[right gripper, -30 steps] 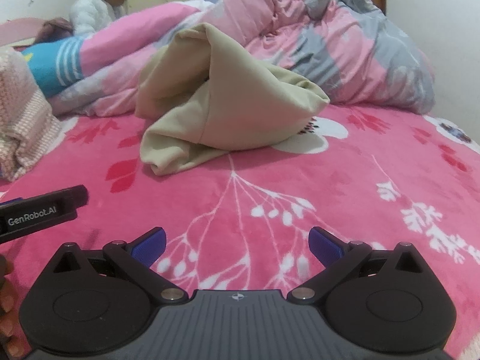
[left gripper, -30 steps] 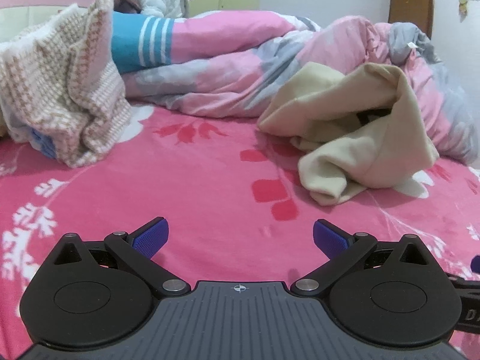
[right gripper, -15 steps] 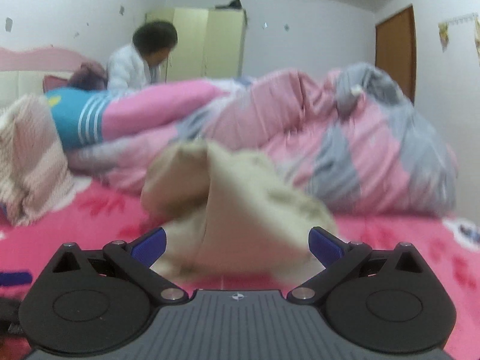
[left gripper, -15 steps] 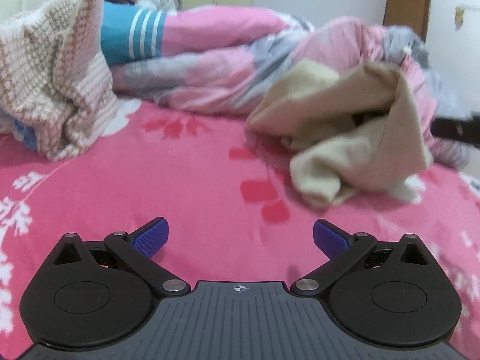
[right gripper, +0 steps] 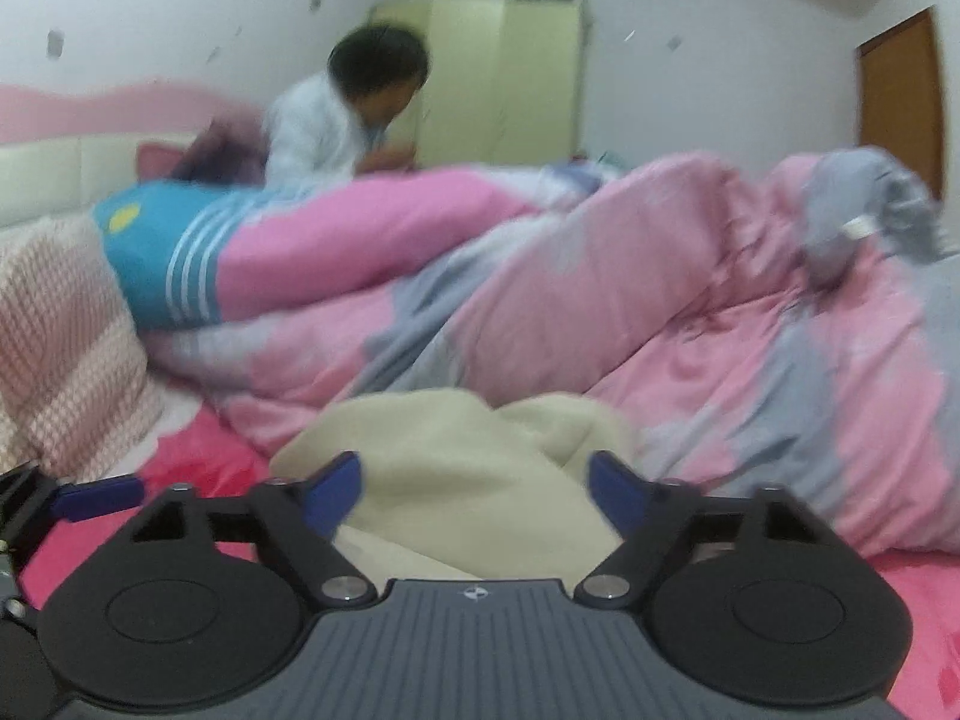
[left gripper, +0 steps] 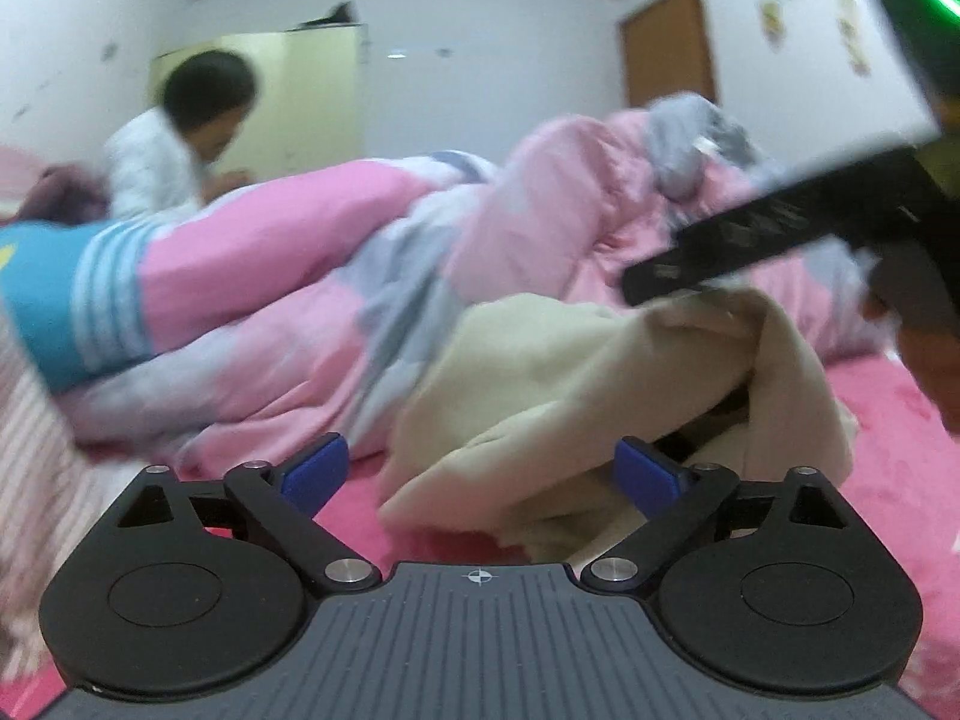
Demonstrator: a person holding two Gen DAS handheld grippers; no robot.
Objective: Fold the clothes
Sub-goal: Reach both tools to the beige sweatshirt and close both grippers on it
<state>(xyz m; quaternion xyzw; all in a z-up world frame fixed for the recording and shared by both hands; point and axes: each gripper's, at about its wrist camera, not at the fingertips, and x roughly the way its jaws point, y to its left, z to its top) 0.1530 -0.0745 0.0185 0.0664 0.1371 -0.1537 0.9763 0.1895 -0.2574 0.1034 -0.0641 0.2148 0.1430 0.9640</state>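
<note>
Both grippers hang spread wide over the pink bedsheet (left gripper: 900, 480): the left gripper (left gripper: 480, 474) and right gripper (right gripper: 474, 489) each face the crumpled cream garment (left gripper: 600, 396) (empty-jawed), heaped against the pink-grey duvet (right gripper: 690, 300).

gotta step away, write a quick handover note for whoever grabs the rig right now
Left gripper: open, empty, low over the bed, aimed at the near edge of the cream garment.
Right gripper: open, empty, over the top of the same garment.
The garment lies crumpled on the pink sheet in front of the duvet. A knit garment sits bunched to the left.
Done: nothing gripped or folded.
Left: grip the cream garment, spread it flat, fold it; then likely the knit one.
</note>
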